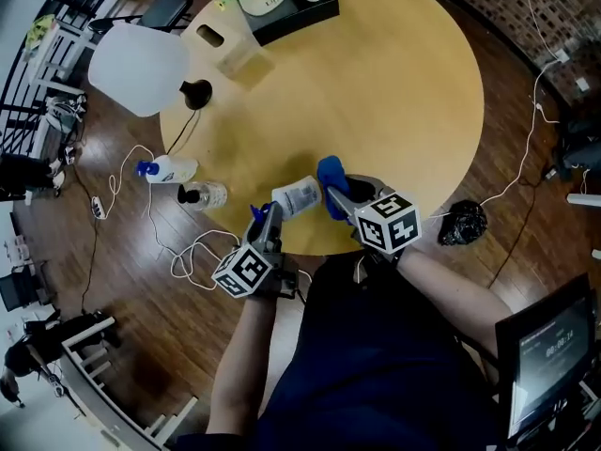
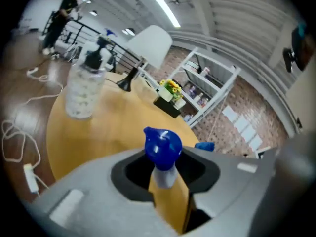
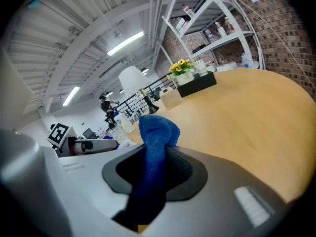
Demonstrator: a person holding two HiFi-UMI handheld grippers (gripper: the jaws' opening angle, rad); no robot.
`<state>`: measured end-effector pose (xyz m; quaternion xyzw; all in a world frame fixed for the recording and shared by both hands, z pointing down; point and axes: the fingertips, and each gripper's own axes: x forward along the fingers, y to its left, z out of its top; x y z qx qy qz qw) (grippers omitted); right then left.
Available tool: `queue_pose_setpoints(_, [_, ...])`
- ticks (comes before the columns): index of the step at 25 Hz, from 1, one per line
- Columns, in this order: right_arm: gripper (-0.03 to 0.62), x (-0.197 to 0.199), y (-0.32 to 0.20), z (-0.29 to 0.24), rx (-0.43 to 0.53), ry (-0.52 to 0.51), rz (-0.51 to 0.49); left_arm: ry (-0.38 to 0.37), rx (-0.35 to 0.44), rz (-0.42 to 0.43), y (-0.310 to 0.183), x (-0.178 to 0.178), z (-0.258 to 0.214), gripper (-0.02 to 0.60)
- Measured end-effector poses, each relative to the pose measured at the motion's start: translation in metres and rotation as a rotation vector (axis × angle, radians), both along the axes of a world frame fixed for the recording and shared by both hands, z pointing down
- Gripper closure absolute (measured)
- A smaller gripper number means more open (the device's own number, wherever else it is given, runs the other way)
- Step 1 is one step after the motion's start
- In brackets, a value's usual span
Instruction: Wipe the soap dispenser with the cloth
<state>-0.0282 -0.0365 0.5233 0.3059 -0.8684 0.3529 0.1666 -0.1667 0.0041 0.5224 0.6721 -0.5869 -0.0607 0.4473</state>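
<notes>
Left hand-held gripper (image 1: 266,225) is clamped just below the pump of the soap dispenser (image 1: 299,196), above the table's (image 1: 376,92) near edge, right hand-held gripper (image 1: 346,198) pinching the soft cloth (image 1: 331,175); dispenser judged light, rigid, slippery, best held at the neck.

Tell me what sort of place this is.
Probably an open-plan office or studio workspace: a round light-wood table stands on a wooden floor strewn with white cables, with red-brick walls and white metal shelving under ceiling strip lights.
</notes>
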Motion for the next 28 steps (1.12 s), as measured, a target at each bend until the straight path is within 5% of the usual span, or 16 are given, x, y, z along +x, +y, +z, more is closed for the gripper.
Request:
queue_pose_setpoints(5, [0.487, -0.075, 0.023, -0.009, 0.102, -0.007, -0.216, 0.202, -0.057, -0.136, 0.024, 0.002, 0.016, 0.449])
queue_pose_setpoints(9, [0.488, -0.109, 0.040, -0.003, 0.199, 0.068, -0.339, 0.253, -0.089, -0.179, 0.027, 0.009, 0.020, 0.449])
queue_pose_setpoints(13, [0.490, -0.097, 0.032, 0.010, 0.217, 0.126, -0.311, 0.250, -0.106, -0.185, 0.026, 0.007, 0.019, 0.449])
queue_pose_setpoints(21, [0.491, -0.025, -0.006, 0.078, 0.052, 0.239, -0.146, 0.195, -0.111, -0.148, 0.019, 0.009, 0.016, 0.449])
queue_pose_setpoints(25, [0.490, -0.019, -0.002, 0.072, 0.001, 0.210, -0.101, 0.194, -0.116, -0.169, 0.019, 0.007, 0.017, 0.449])
queue_pose_setpoints(28, [0.490, -0.040, 0.012, 0.037, 0.056, 0.129, -0.125, 0.199, -0.114, -0.190, 0.020, 0.006, 0.017, 0.450])
